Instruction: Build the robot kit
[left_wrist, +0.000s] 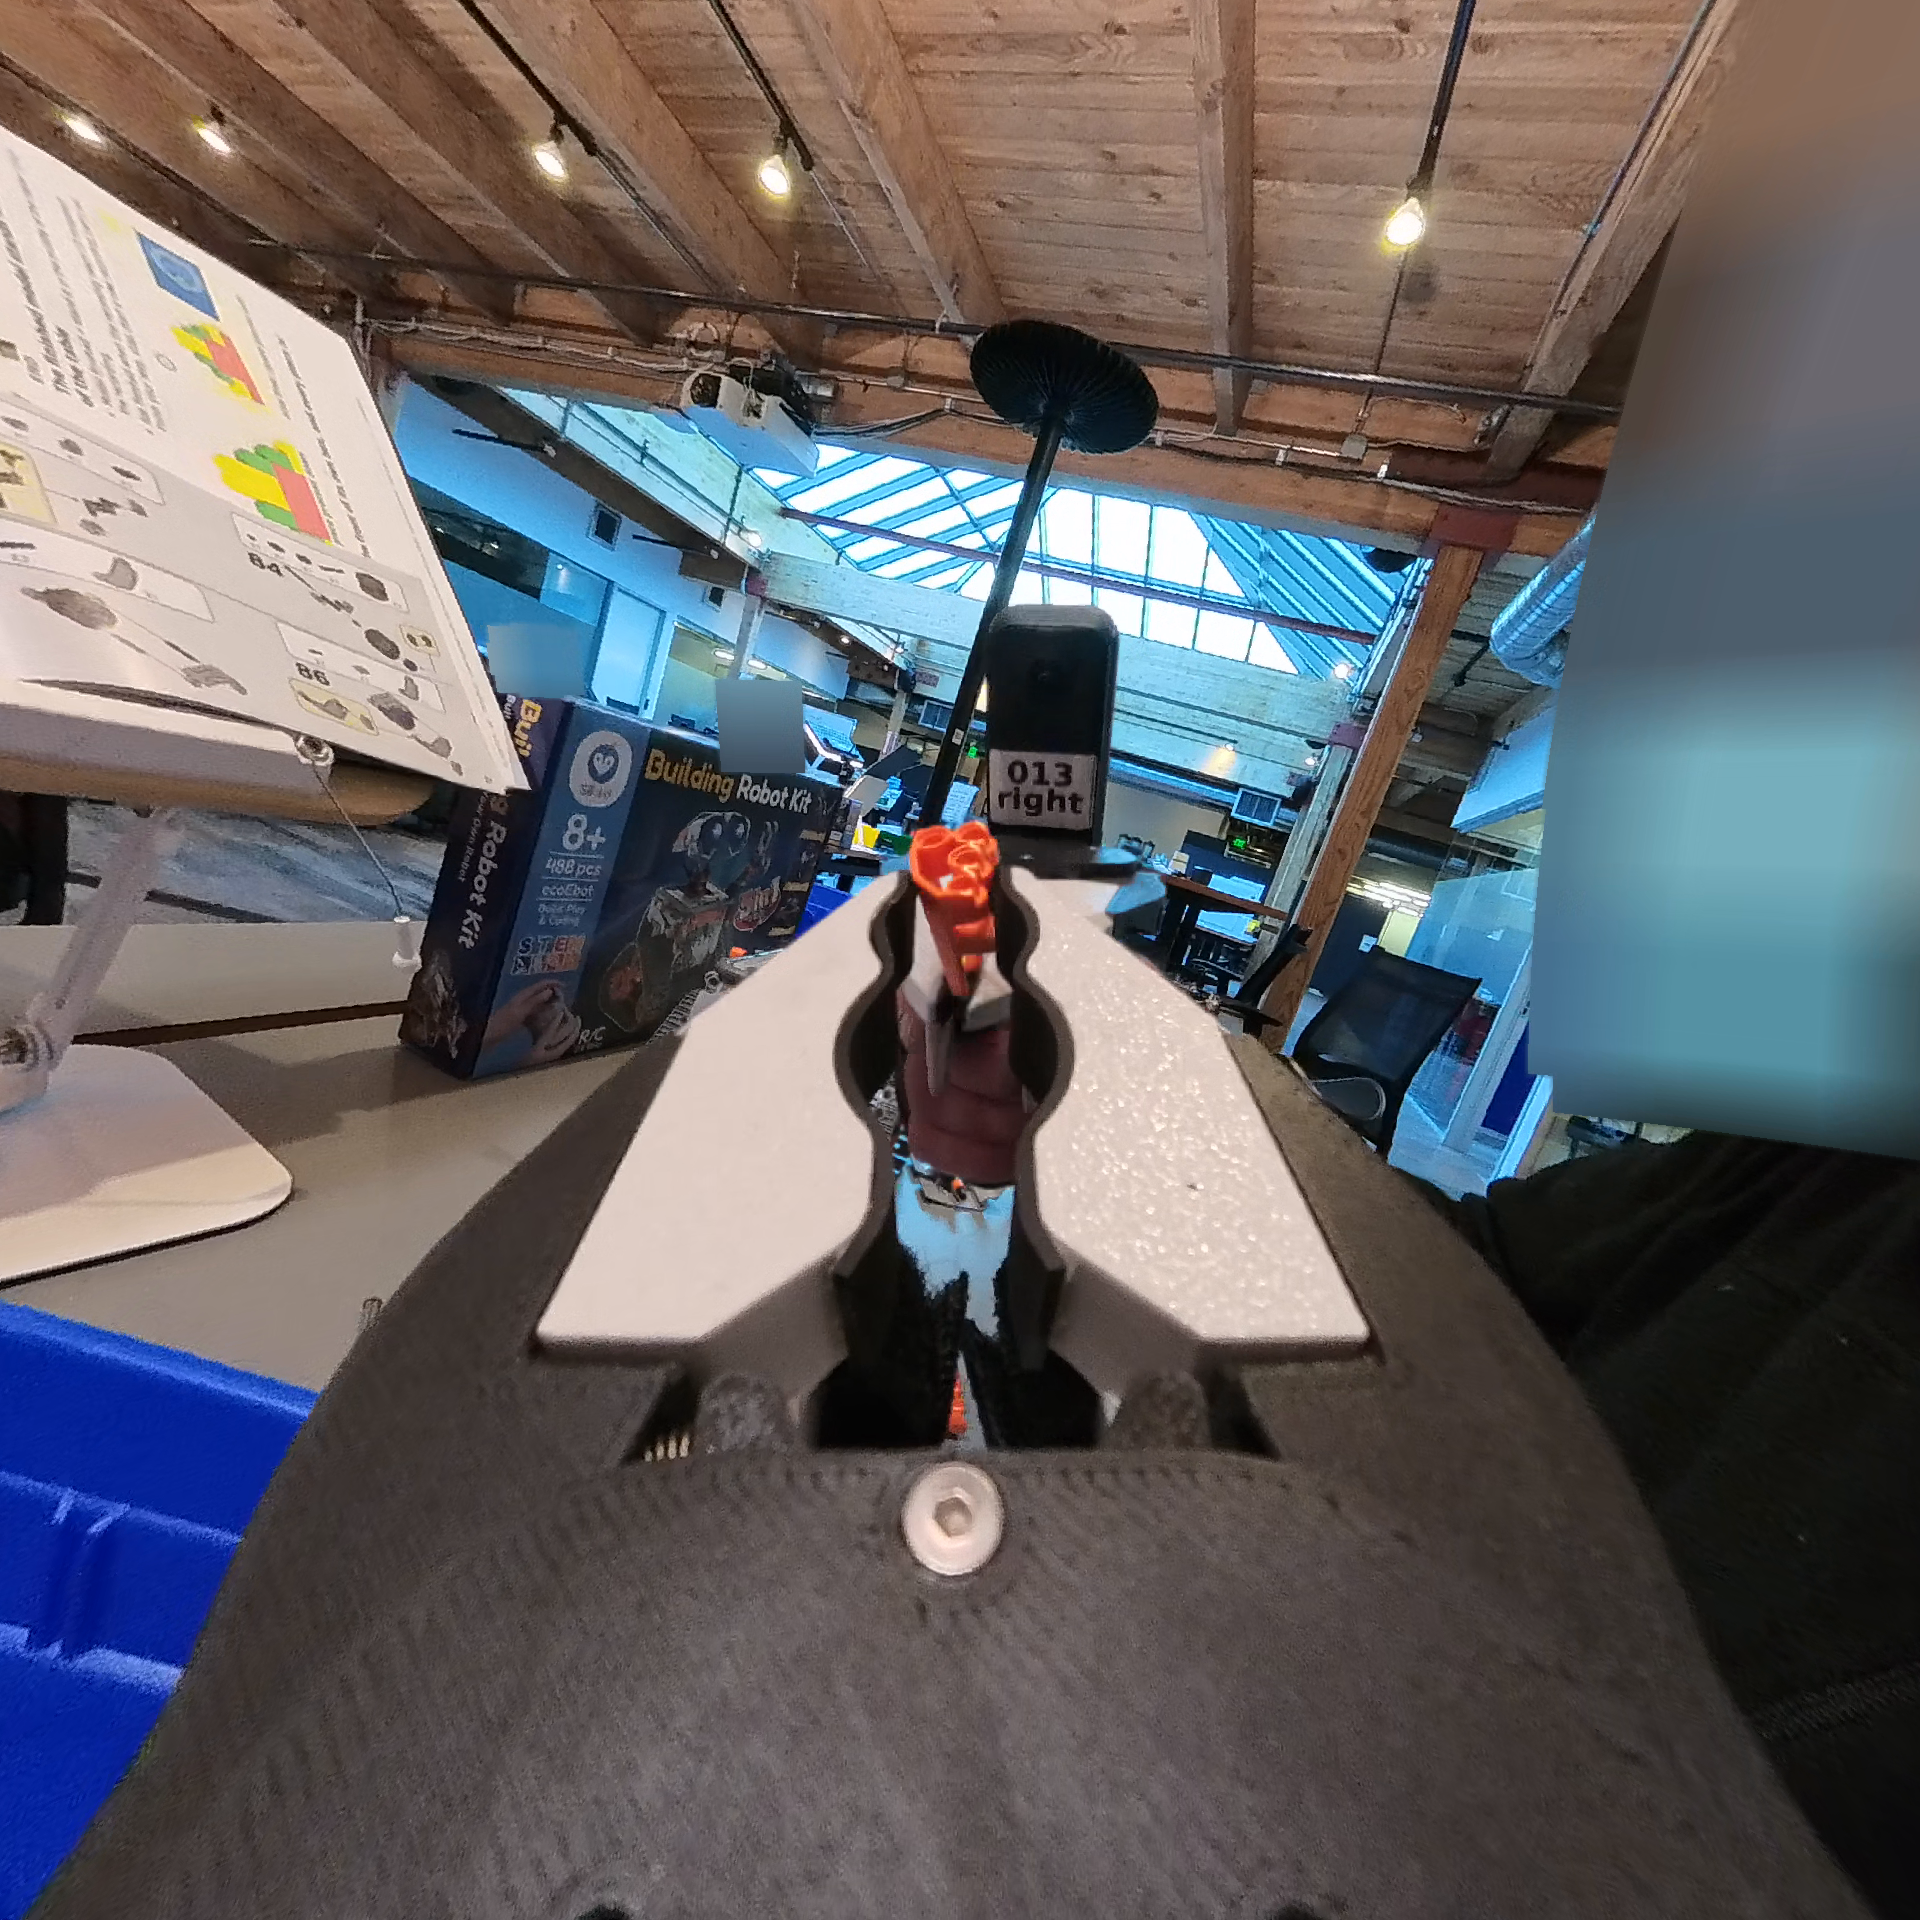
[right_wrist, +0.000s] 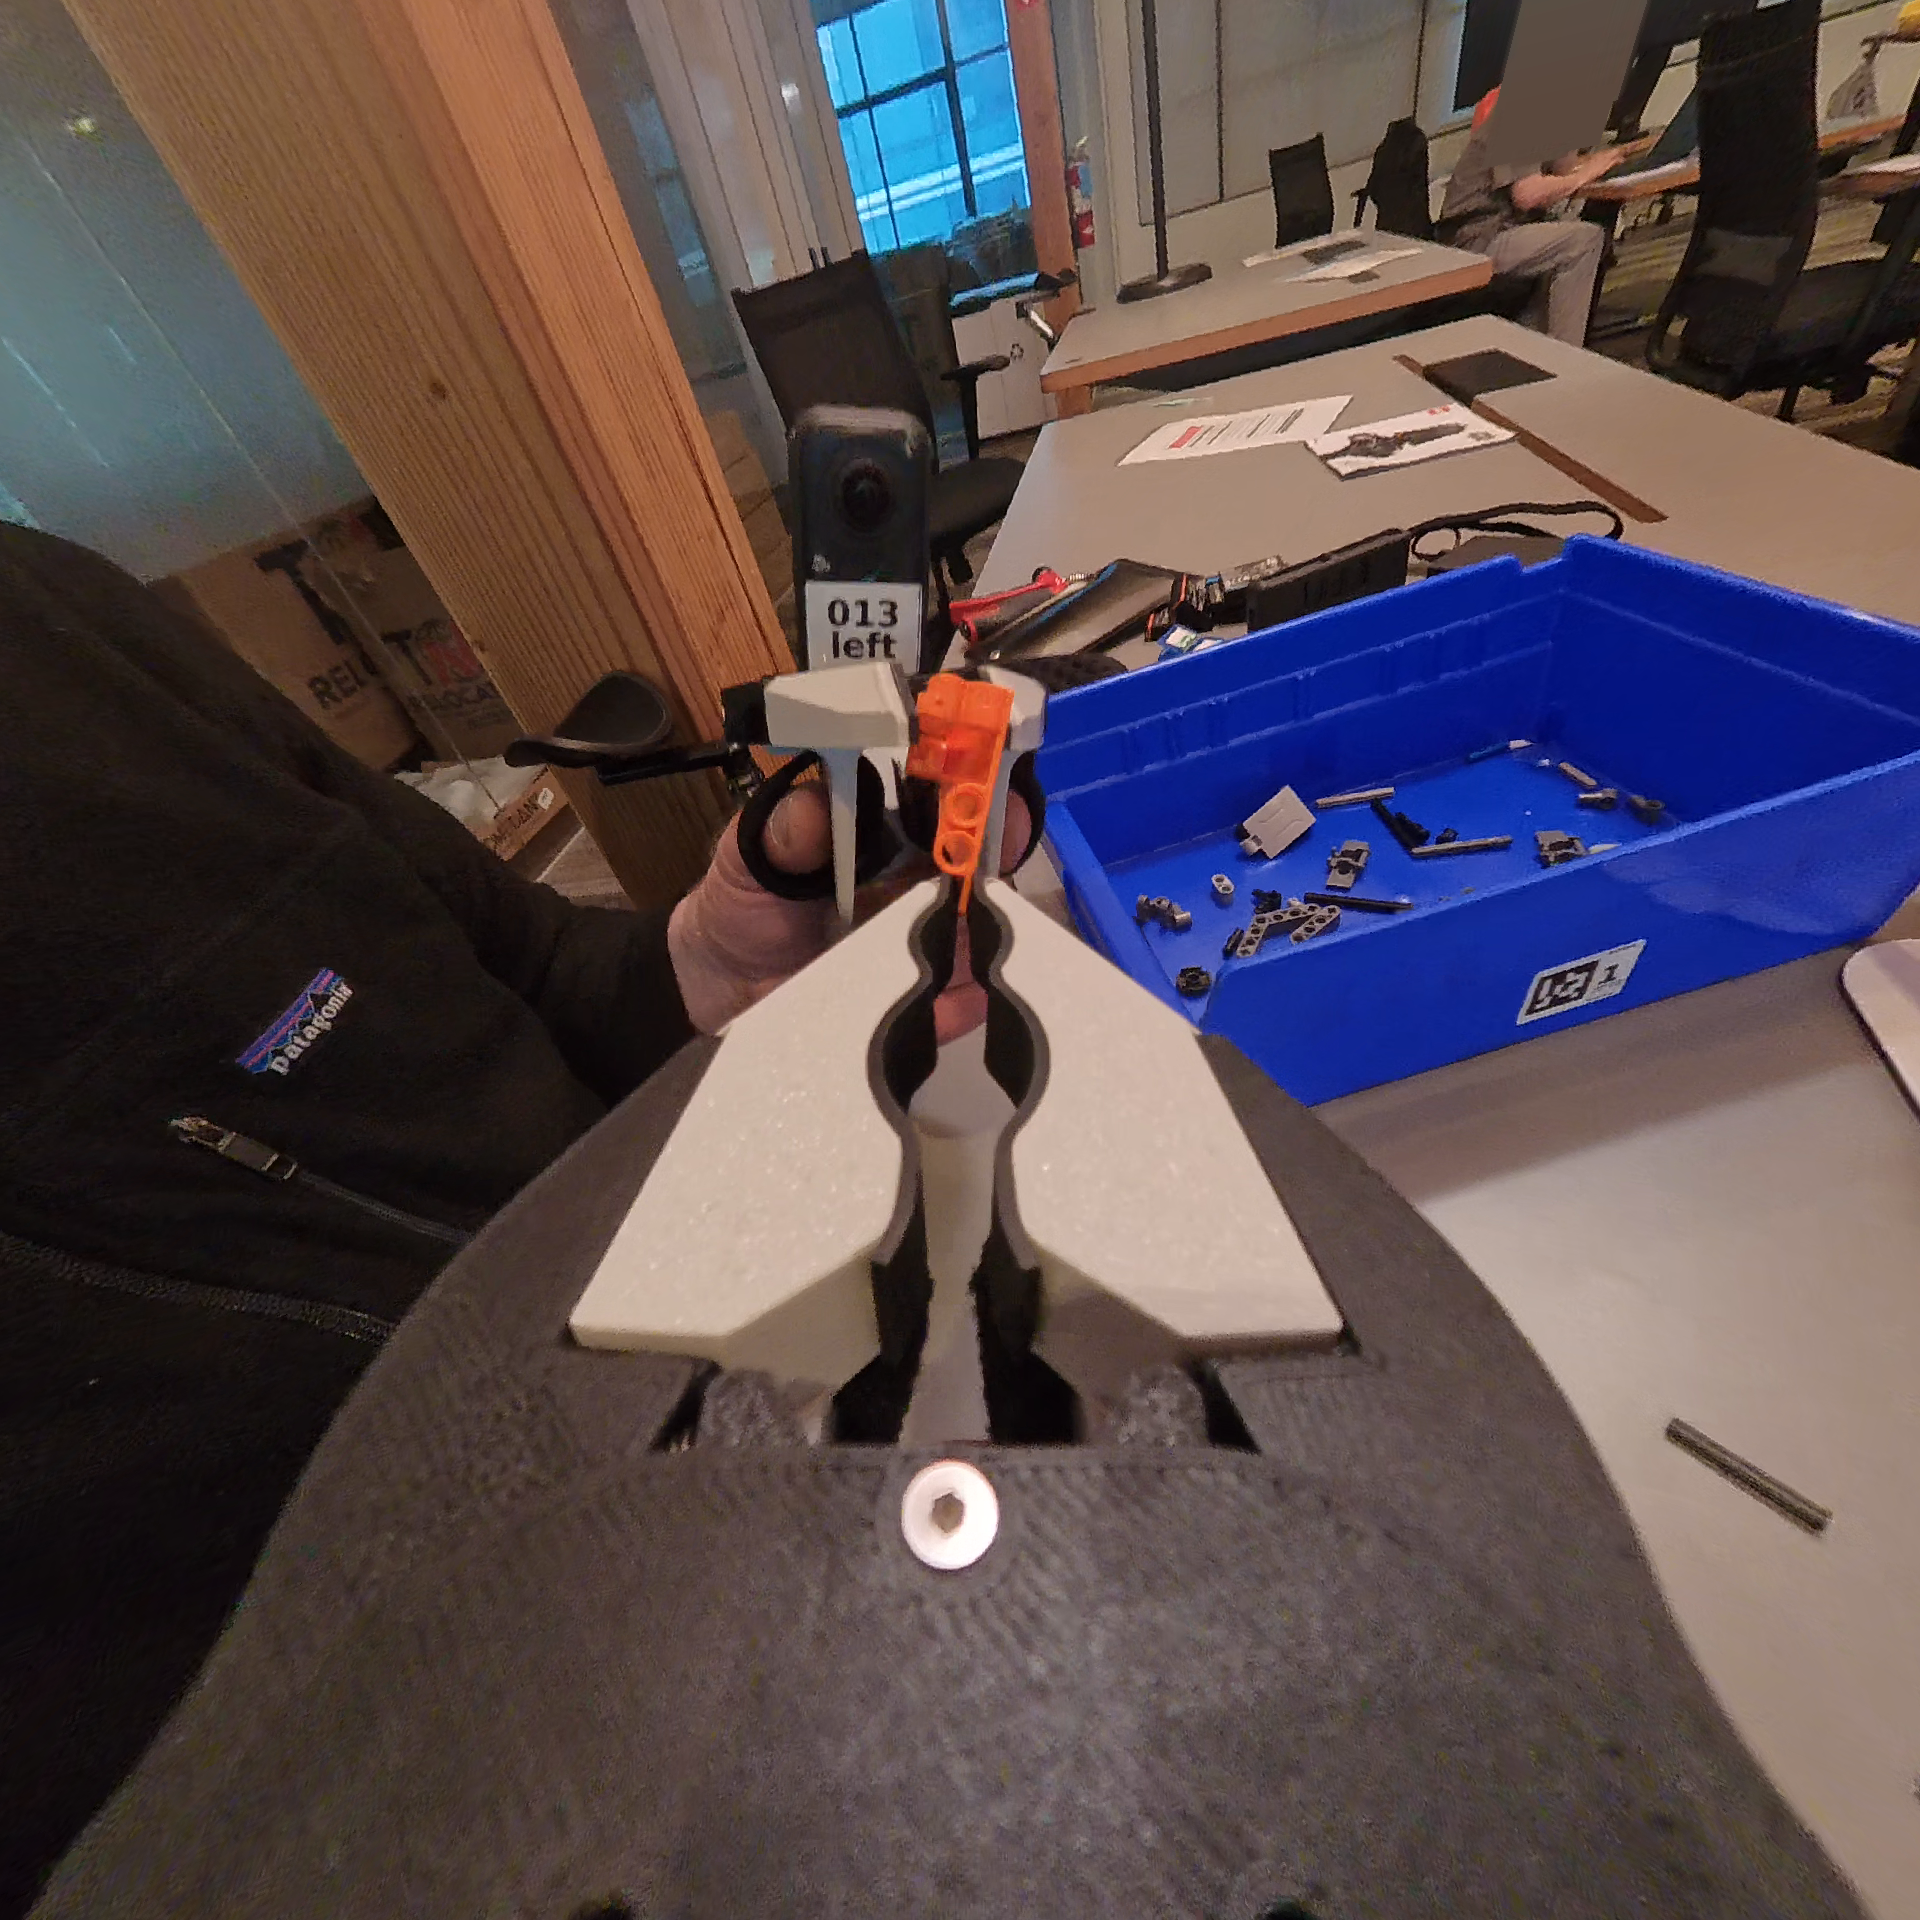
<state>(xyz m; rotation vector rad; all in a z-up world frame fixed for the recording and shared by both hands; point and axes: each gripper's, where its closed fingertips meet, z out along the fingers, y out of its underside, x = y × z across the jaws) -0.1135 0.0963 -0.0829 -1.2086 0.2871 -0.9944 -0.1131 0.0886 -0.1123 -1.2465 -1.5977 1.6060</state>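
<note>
The small orange plastic building-block assembly (right_wrist: 956, 743) is up in the air, above the grey table, between both tools: the left gripper (left_wrist: 951, 894) is pinched on its blocky upper end and the right gripper (right_wrist: 958, 899) is nipped on the thin holed beam at its lower end. At two o'clock in the right wrist view, an open blue plastic bin (right_wrist: 1403, 997) holds scattered small grey and black parts (right_wrist: 1288, 920). A thin dark rod (right_wrist: 1745, 1475) lies loose on the table at four o'clock, and an open instruction booklet (left_wrist: 187, 499) stands at ten o'clock in the left wrist view.
</note>
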